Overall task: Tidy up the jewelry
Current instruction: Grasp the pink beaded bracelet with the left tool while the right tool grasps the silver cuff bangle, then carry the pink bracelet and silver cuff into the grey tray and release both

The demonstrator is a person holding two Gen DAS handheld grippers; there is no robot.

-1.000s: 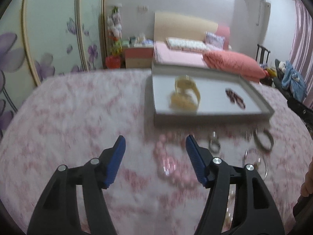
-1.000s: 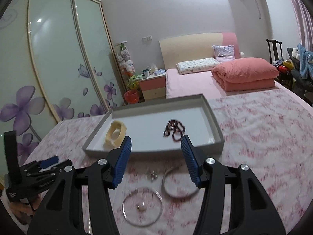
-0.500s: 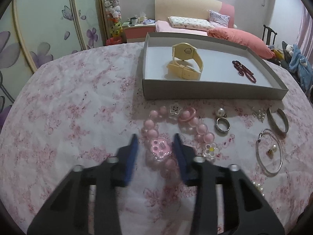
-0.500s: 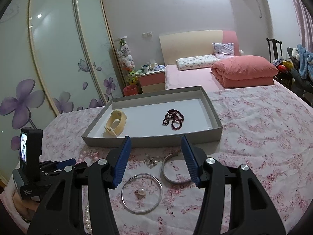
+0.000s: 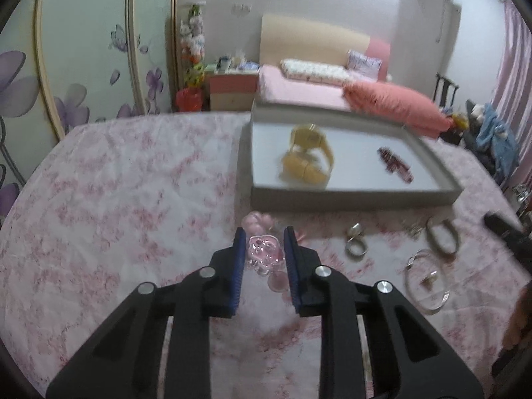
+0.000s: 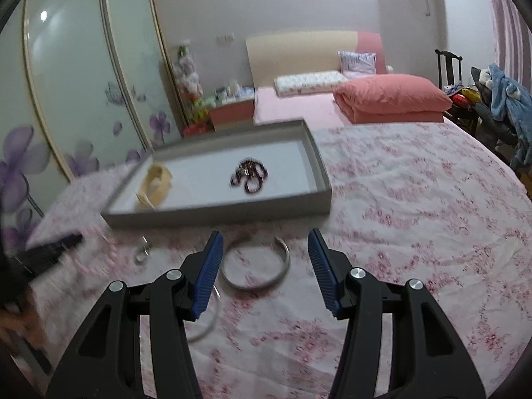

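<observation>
My left gripper (image 5: pixel 264 244) is shut on the pink bead bracelet (image 5: pixel 265 253), gripping its clear pink charm and holding it above the floral cloth. The grey tray (image 5: pixel 349 199) lies ahead and holds a yellow watch (image 5: pixel 307 158) and a dark red bead bracelet (image 5: pixel 395 164). My right gripper (image 6: pixel 262 249) is open over a silver open bangle (image 6: pixel 256 262), with the tray (image 6: pixel 212 211) beyond it. A silver ring (image 5: pixel 355 244), the bangle (image 5: pixel 442 236) and a thin hoop bracelet with a charm (image 5: pixel 427 281) lie on the cloth.
The table carries a pink floral cloth (image 5: pixel 116 199). A bed with a coral quilt (image 6: pixel 389 98) stands behind. A wardrobe with flower doors (image 6: pixel 83 83) is at the left. A chair with clothes (image 6: pixel 498 99) is at the right.
My left gripper closed on the pink bracelet's charm and lifted it off the cloth. My right gripper moved down and forward over the silver bangle, still open.
</observation>
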